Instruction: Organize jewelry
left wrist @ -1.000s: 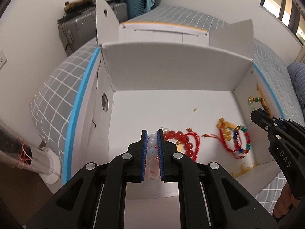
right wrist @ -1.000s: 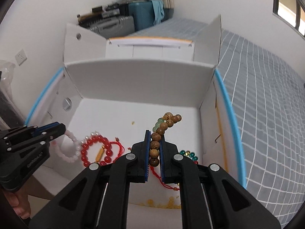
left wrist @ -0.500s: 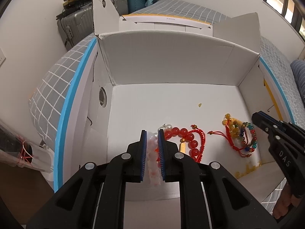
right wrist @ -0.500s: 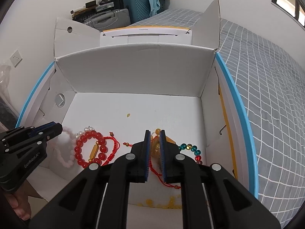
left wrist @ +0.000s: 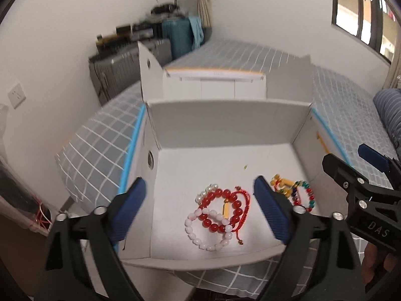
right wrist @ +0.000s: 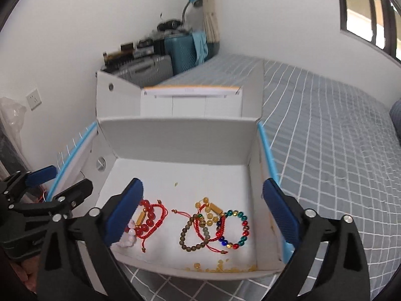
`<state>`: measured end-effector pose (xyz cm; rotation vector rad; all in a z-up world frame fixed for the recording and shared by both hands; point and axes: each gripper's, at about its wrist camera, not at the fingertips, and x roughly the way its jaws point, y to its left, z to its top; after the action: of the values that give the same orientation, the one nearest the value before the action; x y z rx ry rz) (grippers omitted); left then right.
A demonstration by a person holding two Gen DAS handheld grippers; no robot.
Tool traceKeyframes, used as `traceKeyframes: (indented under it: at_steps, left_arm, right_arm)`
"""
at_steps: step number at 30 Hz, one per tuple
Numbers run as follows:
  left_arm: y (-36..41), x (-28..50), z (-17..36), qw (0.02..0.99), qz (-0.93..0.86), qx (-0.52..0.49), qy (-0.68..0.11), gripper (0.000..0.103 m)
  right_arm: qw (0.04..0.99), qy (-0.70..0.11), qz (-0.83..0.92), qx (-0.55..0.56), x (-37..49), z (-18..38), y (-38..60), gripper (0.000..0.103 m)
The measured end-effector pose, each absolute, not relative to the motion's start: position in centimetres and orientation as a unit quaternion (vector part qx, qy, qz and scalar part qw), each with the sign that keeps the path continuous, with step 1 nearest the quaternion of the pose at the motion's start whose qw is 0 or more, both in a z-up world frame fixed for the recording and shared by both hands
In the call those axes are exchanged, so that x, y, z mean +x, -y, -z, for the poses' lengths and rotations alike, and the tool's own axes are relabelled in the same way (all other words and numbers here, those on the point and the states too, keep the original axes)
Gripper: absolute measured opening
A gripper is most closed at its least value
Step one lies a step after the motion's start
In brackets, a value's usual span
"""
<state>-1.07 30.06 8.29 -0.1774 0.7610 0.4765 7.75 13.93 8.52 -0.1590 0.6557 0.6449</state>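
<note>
1. White cardboard box [left wrist: 225, 118] is sitting open on the bed [right wrist: 325, 138], flaps up, grey checked sheet all around it.
2. Left tongs [left wrist: 200, 198] are spreading right now and already stand wide, nothing between the blue pads. They hover over the near edge of the box.
3. Below them on the box floor: a pale pink bead bracelet [left wrist: 208, 233] lying flat, overlapping a red bead bracelet [left wrist: 220, 210] with a red cord and a gold tube bead.
4. Right tongs [right wrist: 203, 208] are the same deal, opening and wide, gripping nothing.
5. Under those there's a brown wooden bead bracelet [right wrist: 193, 233] lying on the floor of the box, tangled in with a red cord and some yellow beads, and touching a multicolour glass bead bracelet [right wrist: 235, 228] just to its right.
6. So two little piles, well apart, left and right side of the box.
7. A few loose yellow beads [right wrist: 220, 267] are scattered along the front wall.
</note>
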Motion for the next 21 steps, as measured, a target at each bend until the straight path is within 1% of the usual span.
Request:
traceKeyframes:
  at_steps: [3, 4, 11, 21]
  left_arm:
    - [-29.3, -2.7, -9.2, 0.907, -0.231, -0.088, -0.342, 0.097]
    - [-29.1, -3.2, -9.5, 0.910, -0.230, -0.089, -0.334, 0.097]
    - [-27.2, -6.1, -9.2, 0.919, -0.229, -0.083, -0.309, 0.097]
    - [-25.7, -9.4, -6.8, 0.918, -0.220, -0.092, -0.317, 0.097]
  right_arm:
    - [0.899, -0.303, -0.307, -0.076, 7.1, -9.3, -13.0, 0.095]
    - [0.902, -0.297, -0.304, -0.075, 6.6, -9.5, -12.5, 0.095]
    - [0.912, -0.268, -0.298, -0.084, 3.2, -9.0, -9.9, 0.095]
    - [0.910, -0.284, -0.291, -0.081, 0.8, -6.2, -7.9, 0.095]
